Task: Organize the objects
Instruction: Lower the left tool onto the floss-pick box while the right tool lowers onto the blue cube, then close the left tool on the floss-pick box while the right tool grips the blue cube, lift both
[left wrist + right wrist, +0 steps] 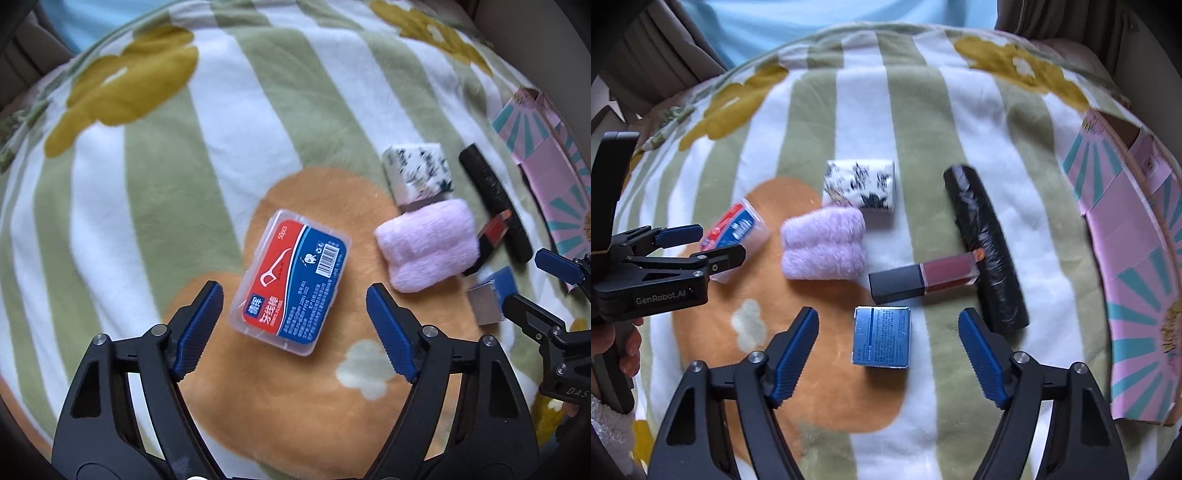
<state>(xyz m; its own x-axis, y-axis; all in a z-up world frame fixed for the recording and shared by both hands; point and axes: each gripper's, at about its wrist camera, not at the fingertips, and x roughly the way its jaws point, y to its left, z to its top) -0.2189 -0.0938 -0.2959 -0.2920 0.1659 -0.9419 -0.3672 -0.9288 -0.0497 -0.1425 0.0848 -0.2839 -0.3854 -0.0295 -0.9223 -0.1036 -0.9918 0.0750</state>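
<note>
Floss box point(291, 281) flat on blanket point(155, 177), between wide-open, empty left gripper point(294, 314) tips. Right gripper point(888, 341) wide open, empty, straddling blue box point(881, 336). Risk: slick plastic box skidding on soft fleece, nudging pink pouch point(428, 243).

Green/white striped floral blanket point(912, 122) w/ beige curtains point(661, 55), pale blue wall point(827, 22) behind
</note>
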